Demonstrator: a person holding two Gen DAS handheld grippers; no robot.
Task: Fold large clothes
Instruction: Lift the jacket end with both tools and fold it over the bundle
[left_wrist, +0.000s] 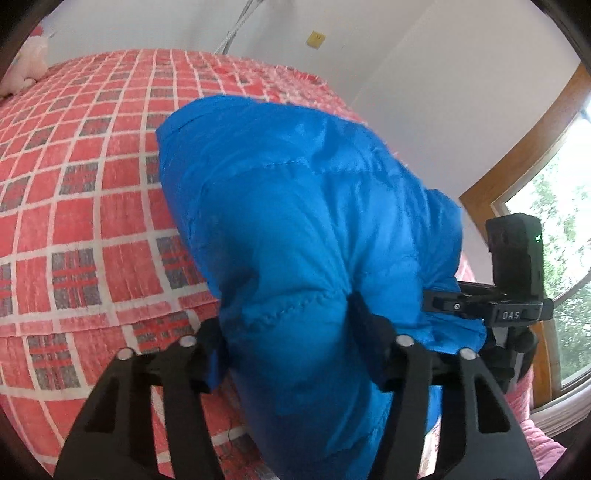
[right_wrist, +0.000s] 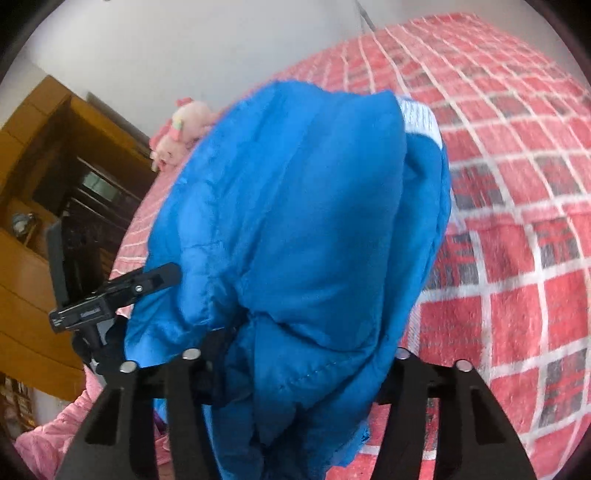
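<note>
Two grippers: each is seen from its own wrist camera, with the other one visible at the side of the garment.
Left gripper: its jaws are clamped on a bunched fold of the blue puffer jacket; the padded cloth is pinched in and bulges out above and below the black fingers.
Right gripper: its jaws are likewise closed on a thick gather of the same jacket; the cloth is squeezed between them and spills over the front; the fingertips are mostly hidden by the cloth.
Jacket: it is held up between both grippers, just above the bed, with a quilted seam near each grip; a strip of white lining is shown at its far edge in the right wrist view; whether its lower part rests on the bed cannot be told.
Bed cover: a red, white and grey checked cover is spread under and beyond the jacket.
Plush toy: a pink toy is seen at the far edge of the bed.
Surroundings: a wood-framed window is seen in the left wrist view; a wooden cabinet is seen in the right wrist view.
</note>
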